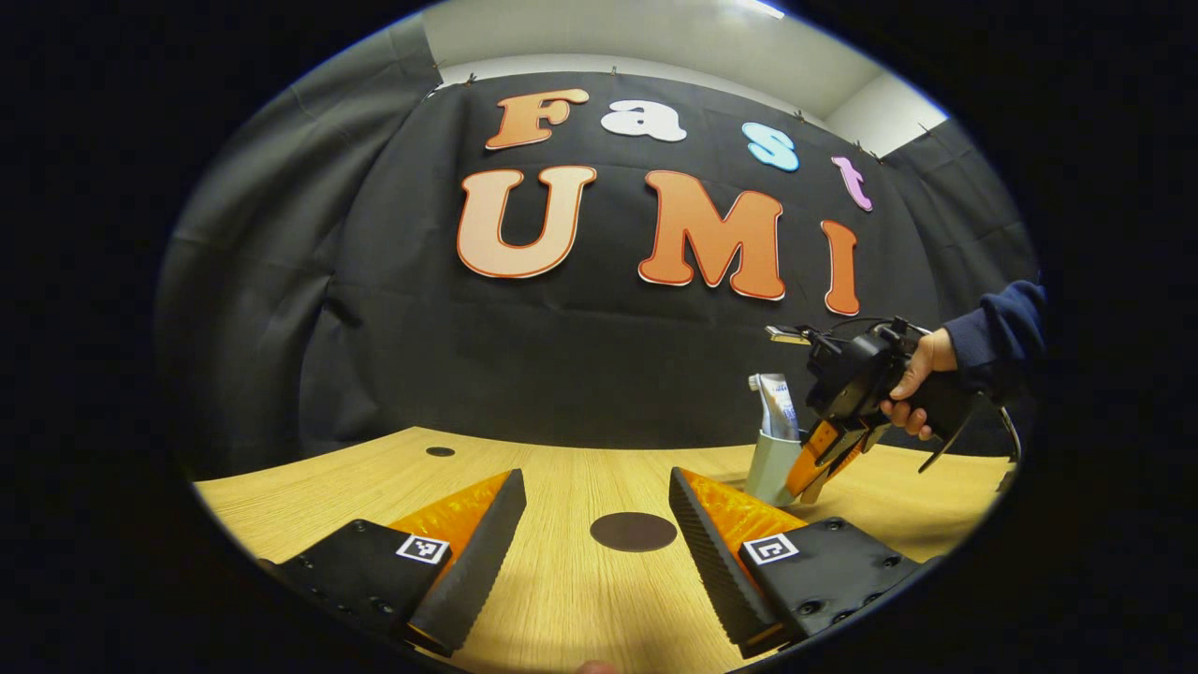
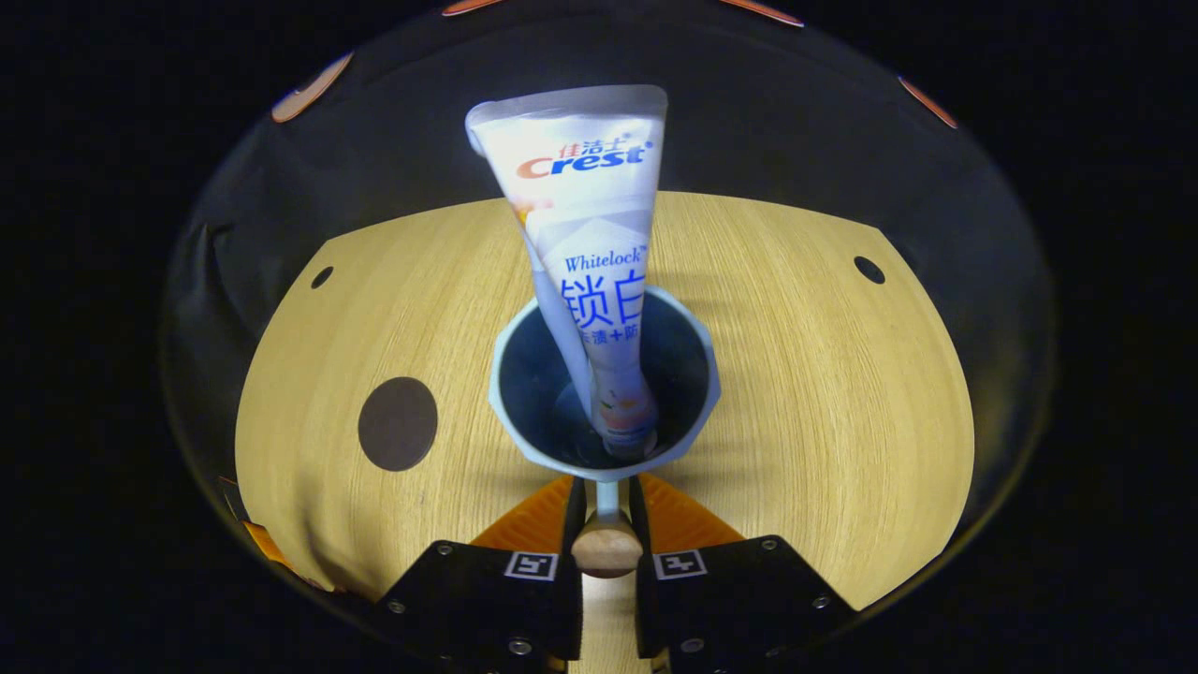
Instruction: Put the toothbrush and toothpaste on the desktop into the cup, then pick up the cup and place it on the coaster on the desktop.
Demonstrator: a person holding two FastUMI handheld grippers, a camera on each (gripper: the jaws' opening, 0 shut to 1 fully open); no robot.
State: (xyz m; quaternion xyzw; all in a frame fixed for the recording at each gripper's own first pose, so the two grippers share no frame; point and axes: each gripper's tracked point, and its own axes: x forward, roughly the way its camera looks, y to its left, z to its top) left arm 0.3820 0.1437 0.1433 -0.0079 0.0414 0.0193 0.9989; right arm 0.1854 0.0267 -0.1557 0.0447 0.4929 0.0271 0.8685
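One cup (image 2: pixel 604 393) on the desk (image 2: pixel 796 374), one toothpaste tube (image 2: pixel 585 243) standing inside. Right gripper (image 2: pixel 606 510) clamped on one toothbrush handle (image 2: pixel 606 548) at the cup's rim. Left gripper (image 1: pixel 594 534) spread apart, holding nothing, one coaster (image 1: pixel 633 531) between its fingers.

The toothpaste tube (image 2: pixel 585 271) standing in the cup (image 2: pixel 693 393) carries printed brand lettering and further characters in blue and orange down its front; its wording is left unread here
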